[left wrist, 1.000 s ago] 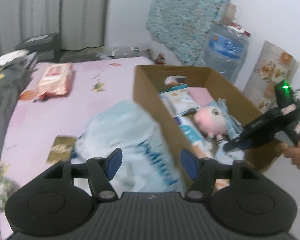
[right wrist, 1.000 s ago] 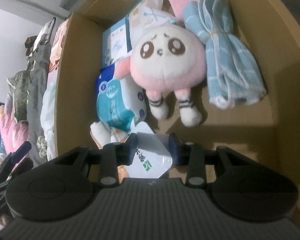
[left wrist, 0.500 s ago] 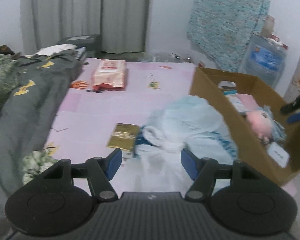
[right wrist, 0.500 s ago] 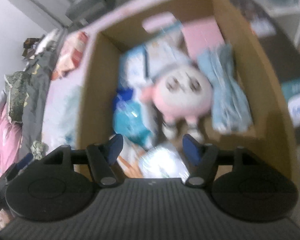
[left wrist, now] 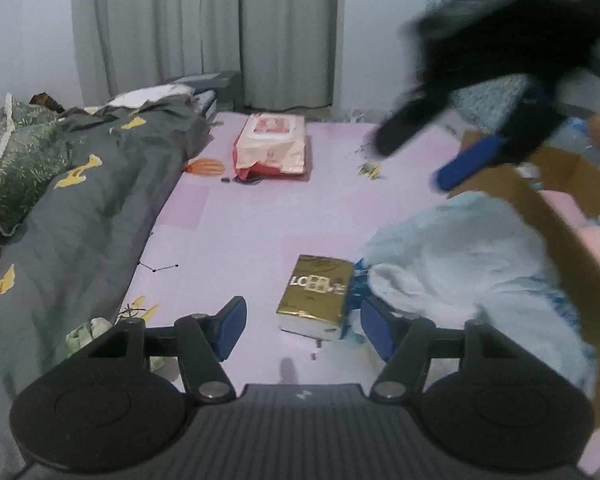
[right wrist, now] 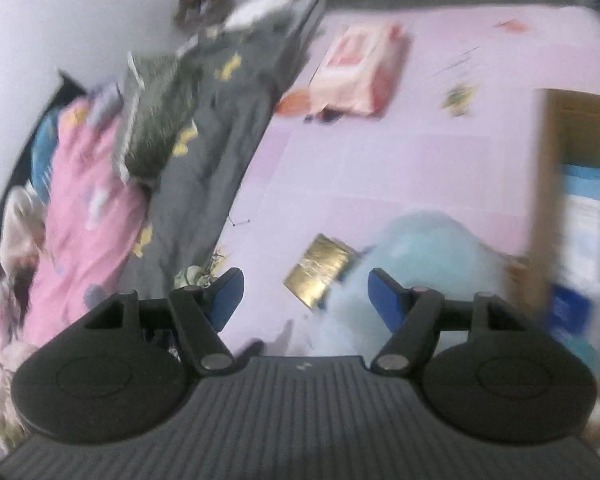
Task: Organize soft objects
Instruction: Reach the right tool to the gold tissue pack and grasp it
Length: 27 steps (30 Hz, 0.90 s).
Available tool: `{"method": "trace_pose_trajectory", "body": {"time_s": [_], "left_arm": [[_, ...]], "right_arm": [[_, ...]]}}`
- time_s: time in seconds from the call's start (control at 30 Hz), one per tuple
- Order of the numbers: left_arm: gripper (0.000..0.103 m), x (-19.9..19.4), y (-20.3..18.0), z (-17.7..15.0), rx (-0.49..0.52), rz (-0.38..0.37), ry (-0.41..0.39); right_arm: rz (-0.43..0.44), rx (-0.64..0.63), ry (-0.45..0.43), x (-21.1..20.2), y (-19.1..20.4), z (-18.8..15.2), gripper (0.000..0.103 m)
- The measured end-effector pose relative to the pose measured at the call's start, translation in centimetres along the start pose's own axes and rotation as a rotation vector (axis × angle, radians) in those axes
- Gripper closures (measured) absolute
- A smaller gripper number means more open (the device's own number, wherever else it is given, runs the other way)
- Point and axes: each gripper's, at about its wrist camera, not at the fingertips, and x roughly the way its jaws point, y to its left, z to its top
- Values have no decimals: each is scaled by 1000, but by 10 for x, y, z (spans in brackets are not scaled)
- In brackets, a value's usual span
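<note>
A gold tissue pack (left wrist: pixel 320 294) lies on the pink mat, just ahead of my open, empty left gripper (left wrist: pixel 302 330). A pale blue soft bundle (left wrist: pixel 468 272) lies to its right against the cardboard box (left wrist: pixel 560 236). A pink wipes pack (left wrist: pixel 272 148) lies further back. My right gripper (right wrist: pixel 302 298) is open and empty, above the mat, with the gold pack (right wrist: pixel 320 274) and blue bundle (right wrist: pixel 416 256) ahead of it. It shows blurred at the upper right of the left wrist view (left wrist: pixel 420 160).
A dark grey quilt (left wrist: pixel 72 216) and pink bedding (right wrist: pixel 80 208) are heaped along the left. The box (right wrist: pixel 548 184) holds soft items. Grey curtains (left wrist: pixel 208 32) hang at the back. The right wrist view is blurred.
My right gripper has left the box and swung left over the mat, empty after letting go of a white packet. My left gripper has turned left toward the gold pack.
</note>
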Motion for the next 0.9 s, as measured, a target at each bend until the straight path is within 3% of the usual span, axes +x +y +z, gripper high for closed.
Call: {"method": "trace_pose_trajectory", "body": {"time_s": [0.17, 0.27, 0.37, 0.43, 0.63, 0.77, 0.9], "left_arm": [[42, 37, 9, 3, -20, -21, 72], [42, 54, 12, 2, -15, -64, 112], [42, 66, 11, -1, -3, -66, 143], [42, 70, 14, -4, -6, -58, 157], [42, 75, 31, -10, -37, -28, 181], [42, 73, 38, -13, -53, -20, 189], [42, 74, 40, -14, -52, -15, 196]], "right_arm": [[-99, -21, 167, 89, 15, 42, 34], [-157, -7, 244, 125, 12, 48, 34], [-178, -2, 301, 146, 9, 47, 34], [-133, 19, 336, 156, 7, 45, 33], [45, 76, 329, 169, 14, 50, 34], [34, 35, 277, 157, 26, 51, 34], [-17, 24, 314, 155, 26, 41, 34]]}}
